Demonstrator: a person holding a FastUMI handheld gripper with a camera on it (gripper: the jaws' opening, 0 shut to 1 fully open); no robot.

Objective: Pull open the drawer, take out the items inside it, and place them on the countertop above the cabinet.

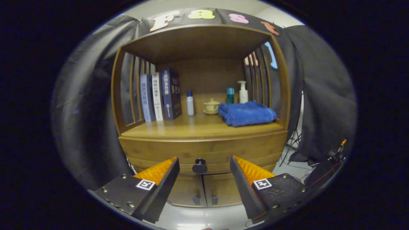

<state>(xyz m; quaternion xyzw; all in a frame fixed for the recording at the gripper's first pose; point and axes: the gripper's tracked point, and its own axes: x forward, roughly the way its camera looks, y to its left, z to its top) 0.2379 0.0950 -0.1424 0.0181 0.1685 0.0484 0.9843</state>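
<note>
Nothing looks done yet; the drawer sits flush and closed, its knob at 12 o'clock between the spread fingers of the tool; pulling, emptying and loading the tabletop remain.

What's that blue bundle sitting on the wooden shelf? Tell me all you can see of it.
It looks like a folded blue towel, soft and thick, its rounded folds facing forward. It lies flat on the countertop at the right, beside the slatted side, touching nothing but the wood as far as can be seen. A small lidded cup stands just left of it, and a teal bottle and a white pump bottle stand behind. The open claw is well short of it, lined up with the drawer knob below.
</note>
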